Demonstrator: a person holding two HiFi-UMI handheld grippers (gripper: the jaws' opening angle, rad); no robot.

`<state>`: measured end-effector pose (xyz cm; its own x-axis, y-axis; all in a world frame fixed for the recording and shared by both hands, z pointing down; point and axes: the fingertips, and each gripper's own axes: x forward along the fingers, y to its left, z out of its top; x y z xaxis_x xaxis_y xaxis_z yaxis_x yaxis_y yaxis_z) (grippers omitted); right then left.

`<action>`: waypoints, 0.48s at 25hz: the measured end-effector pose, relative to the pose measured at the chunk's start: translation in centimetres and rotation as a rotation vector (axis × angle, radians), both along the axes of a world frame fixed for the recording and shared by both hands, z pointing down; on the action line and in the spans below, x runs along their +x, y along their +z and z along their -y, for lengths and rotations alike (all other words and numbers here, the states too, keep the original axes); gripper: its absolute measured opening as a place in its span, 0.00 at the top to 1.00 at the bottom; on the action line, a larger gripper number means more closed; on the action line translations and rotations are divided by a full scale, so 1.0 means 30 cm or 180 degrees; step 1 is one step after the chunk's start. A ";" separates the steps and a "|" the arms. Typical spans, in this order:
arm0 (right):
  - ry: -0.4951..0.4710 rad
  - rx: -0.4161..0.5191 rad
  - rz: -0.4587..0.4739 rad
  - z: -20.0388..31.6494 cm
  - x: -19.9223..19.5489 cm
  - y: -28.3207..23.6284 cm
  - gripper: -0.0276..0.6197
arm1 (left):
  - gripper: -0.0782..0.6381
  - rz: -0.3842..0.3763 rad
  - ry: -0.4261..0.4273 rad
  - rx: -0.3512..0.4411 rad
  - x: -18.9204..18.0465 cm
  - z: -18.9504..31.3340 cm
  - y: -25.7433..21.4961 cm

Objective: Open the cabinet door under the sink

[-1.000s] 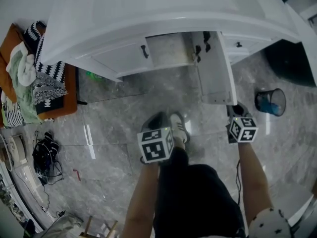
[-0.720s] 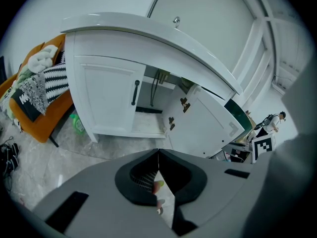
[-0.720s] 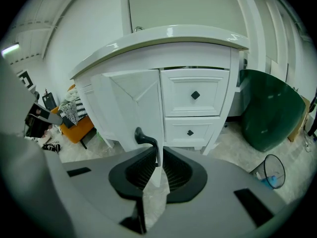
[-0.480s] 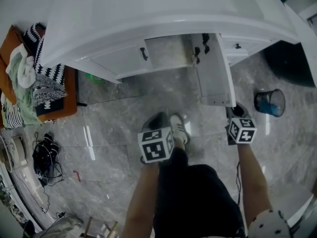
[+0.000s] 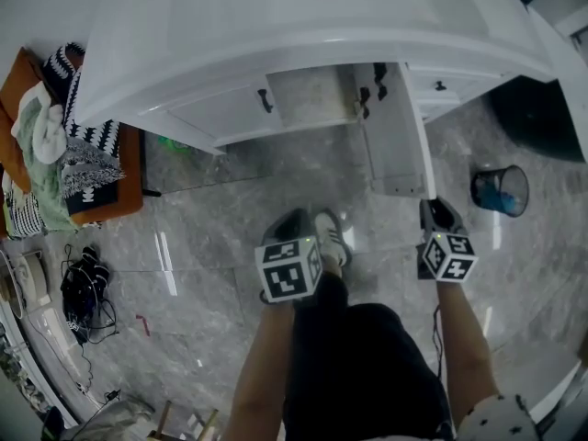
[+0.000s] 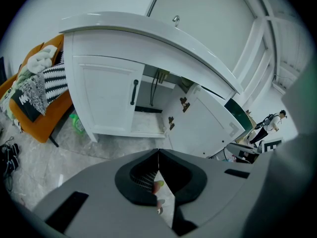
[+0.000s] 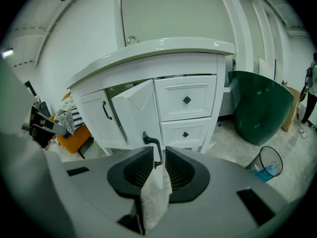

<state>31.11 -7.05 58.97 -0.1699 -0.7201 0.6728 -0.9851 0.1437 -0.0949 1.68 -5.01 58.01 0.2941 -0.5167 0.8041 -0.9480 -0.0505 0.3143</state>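
The left gripper (image 6: 158, 155) fills the lower frame, its grey fingers (image 6: 141, 177) closed tip to tip with nothing between them. Beyond it stands a white sink cabinet (image 6: 73, 83) under a curved counter (image 6: 148, 31). The left door (image 6: 106, 103) is closed and carries a black handle (image 6: 133, 91). The right door (image 6: 205, 128) hangs swung open, with black hinges (image 6: 184, 102) on its inner face. Dark pipes (image 6: 155, 86) show in the opening. An orange seat (image 6: 34, 128) with striped cushions (image 6: 52, 81) stands left of the cabinet, and a green bottle (image 6: 77, 124) lies on the grey floor (image 6: 89, 152) between them.

I've got a white cabinet door (image 5: 397, 145), black handle (image 7: 147, 137), grey marbled floor (image 5: 202, 246), orange chair (image 5: 119, 202), black-white striped blanket (image 5: 92, 136) and dark green tub (image 7: 257, 108).
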 end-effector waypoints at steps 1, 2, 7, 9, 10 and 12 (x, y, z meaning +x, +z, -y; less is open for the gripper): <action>0.0016 0.0011 0.0019 -0.006 -0.003 -0.006 0.86 | 0.88 0.0001 0.0008 0.0001 0.003 0.002 -0.001; 0.0026 0.0024 0.0035 -0.011 -0.005 -0.012 0.86 | 0.88 0.0001 0.0012 0.0004 0.005 0.003 -0.002; 0.0034 0.0055 0.0098 -0.037 -0.033 -0.038 0.86 | 0.88 0.0013 0.0036 0.0017 0.019 0.009 0.002; -0.0019 0.0063 0.0103 -0.048 -0.067 -0.049 0.86 | 0.88 0.0028 0.0054 0.0018 0.019 0.011 0.008; -0.0070 0.0060 0.0104 -0.054 -0.091 -0.054 0.86 | 0.88 0.0028 0.0054 0.0014 0.019 0.012 0.010; -0.0198 0.0048 0.0100 -0.064 -0.149 -0.065 0.86 | 0.88 0.0020 0.0048 0.0011 0.016 0.014 0.012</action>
<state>26.64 -5.13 57.03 -0.2353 -0.7175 0.6556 -0.9708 0.2061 -0.1229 2.17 -5.41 58.37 0.2967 -0.5149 0.8042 -0.9491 -0.0658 0.3080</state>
